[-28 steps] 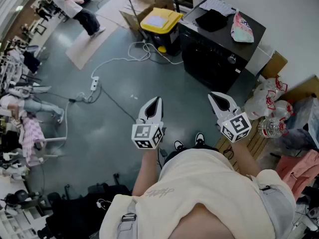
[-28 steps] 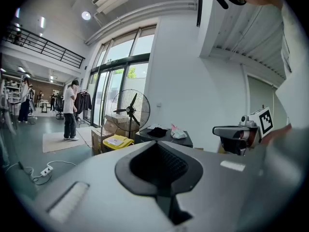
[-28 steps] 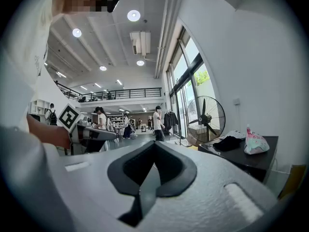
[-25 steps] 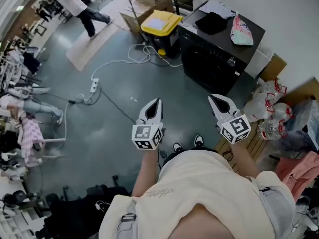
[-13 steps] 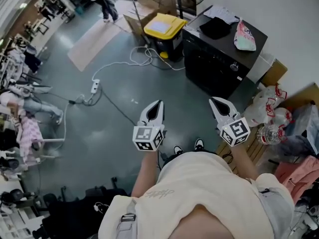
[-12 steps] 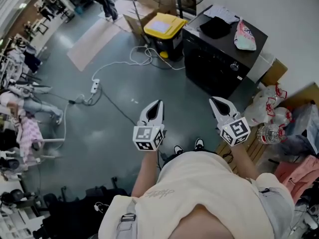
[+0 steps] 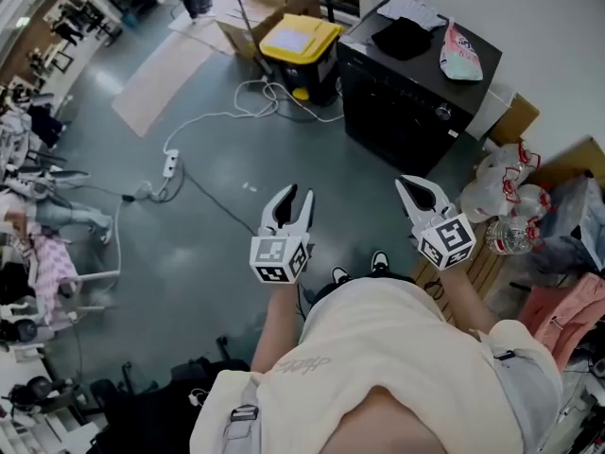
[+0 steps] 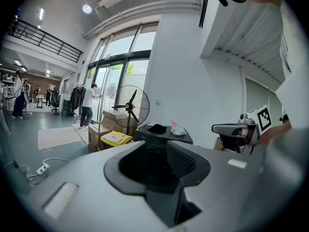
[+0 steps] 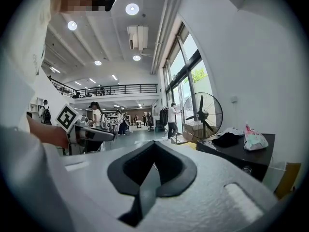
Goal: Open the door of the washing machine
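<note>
The washing machine (image 7: 406,97) is a black box against the white wall at the top right of the head view, its door closed and a small knob (image 7: 440,113) on its front. It also shows far ahead in the left gripper view (image 8: 161,133) and as a dark corner (image 9: 241,153) in the right gripper view. My left gripper (image 7: 297,195) hangs over the grey floor well short of it, its jaws opening with nothing between them. My right gripper (image 7: 404,183) is held level beside it, shut and empty, closer to the machine's front but apart from it.
A black cloth (image 7: 402,38), papers (image 7: 414,9) and a pink-white bag (image 7: 460,53) lie on the machine's top. A yellow-lidded bin (image 7: 301,43) stands to its left, with a white cable and power strip (image 7: 170,164) on the floor. Plastic bags and bottles (image 7: 510,211) sit at the right.
The left gripper's jaws, shut a moment ago, now stand apart. Both grippers have edged forward slightly. A person at the far back has walked toward the top edge.
</note>
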A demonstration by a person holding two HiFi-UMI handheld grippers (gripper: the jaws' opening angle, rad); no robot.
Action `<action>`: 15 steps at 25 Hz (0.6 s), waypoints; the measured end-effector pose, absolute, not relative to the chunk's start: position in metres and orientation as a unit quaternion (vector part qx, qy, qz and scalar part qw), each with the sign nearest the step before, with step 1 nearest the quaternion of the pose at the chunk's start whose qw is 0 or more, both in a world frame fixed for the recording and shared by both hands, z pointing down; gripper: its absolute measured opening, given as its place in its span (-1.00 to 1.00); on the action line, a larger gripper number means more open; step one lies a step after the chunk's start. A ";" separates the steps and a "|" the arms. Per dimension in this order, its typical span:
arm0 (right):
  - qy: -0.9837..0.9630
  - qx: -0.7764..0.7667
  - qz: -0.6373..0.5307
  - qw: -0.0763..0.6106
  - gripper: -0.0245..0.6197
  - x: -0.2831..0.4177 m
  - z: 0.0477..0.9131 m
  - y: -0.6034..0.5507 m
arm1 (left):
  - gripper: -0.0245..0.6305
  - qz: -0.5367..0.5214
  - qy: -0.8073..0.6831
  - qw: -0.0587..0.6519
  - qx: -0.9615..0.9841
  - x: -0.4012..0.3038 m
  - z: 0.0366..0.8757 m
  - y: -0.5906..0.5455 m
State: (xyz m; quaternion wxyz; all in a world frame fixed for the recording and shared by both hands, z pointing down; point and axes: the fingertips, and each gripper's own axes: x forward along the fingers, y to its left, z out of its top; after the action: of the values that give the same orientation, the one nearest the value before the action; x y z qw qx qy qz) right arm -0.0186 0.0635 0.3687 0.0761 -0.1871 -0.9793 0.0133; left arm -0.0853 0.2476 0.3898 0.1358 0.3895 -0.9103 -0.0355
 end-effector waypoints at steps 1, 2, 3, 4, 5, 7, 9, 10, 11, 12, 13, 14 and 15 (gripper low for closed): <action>-0.979 -0.186 0.012 0.078 -0.92 -0.020 0.370 0.066 | -0.46 -0.036 -0.909 0.136 0.392 -0.087 0.390 0.249; -0.980 -0.184 0.011 0.080 -0.92 -0.022 0.370 0.068 | -0.46 -0.037 -0.908 0.136 0.394 -0.088 0.391 0.251; -0.980 -0.182 0.011 0.083 -0.92 -0.024 0.372 0.071 | -0.47 -0.038 -0.907 0.135 0.397 -0.090 0.391 0.253; -0.980 -0.178 0.010 0.085 -0.92 -0.026 0.373 0.073 | -0.48 -0.040 -0.906 0.135 0.399 -0.092 0.391 0.255; -0.981 -0.173 0.009 0.085 -0.92 -0.028 0.373 0.076 | -0.48 -0.041 -0.905 0.134 0.401 -0.094 0.391 0.258; -0.984 -0.159 0.007 0.081 -0.92 -0.032 0.374 0.081 | -0.49 -0.039 -0.905 0.132 0.402 -0.096 0.393 0.266; -0.986 -0.147 0.012 0.075 -0.92 -0.037 0.376 0.087 | -0.50 -0.036 -0.905 0.130 0.403 -0.097 0.398 0.276; -0.987 -0.144 0.018 0.074 -0.92 -0.040 0.378 0.091 | -0.50 -0.038 -0.905 0.131 0.403 -0.099 0.401 0.281; -0.987 -0.143 0.022 0.074 -0.92 -0.043 0.379 0.096 | -0.51 -0.043 -0.904 0.134 0.404 -0.100 0.404 0.286; -0.987 -0.143 0.024 0.075 -0.92 -0.045 0.381 0.100 | -0.51 -0.052 -0.902 0.138 0.405 -0.101 0.408 0.290; -0.986 -0.144 0.022 0.077 -0.92 -0.046 0.382 0.104 | -0.53 -0.060 -0.901 0.144 0.406 -0.102 0.411 0.293; -0.986 -0.146 0.020 0.081 -0.92 -0.047 0.383 0.107 | -0.54 -0.065 -0.900 0.148 0.405 -0.102 0.415 0.297; -0.985 -0.148 0.018 0.085 -0.92 -0.049 0.386 0.110 | -0.54 -0.066 -0.900 0.151 0.403 -0.102 0.418 0.301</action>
State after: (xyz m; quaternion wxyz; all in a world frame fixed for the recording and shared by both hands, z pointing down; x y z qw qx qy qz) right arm -0.0494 0.1100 0.3859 0.0852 -0.1482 -0.9851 0.0179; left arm -0.1022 0.3013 0.4177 0.1513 0.4025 -0.9004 -0.0658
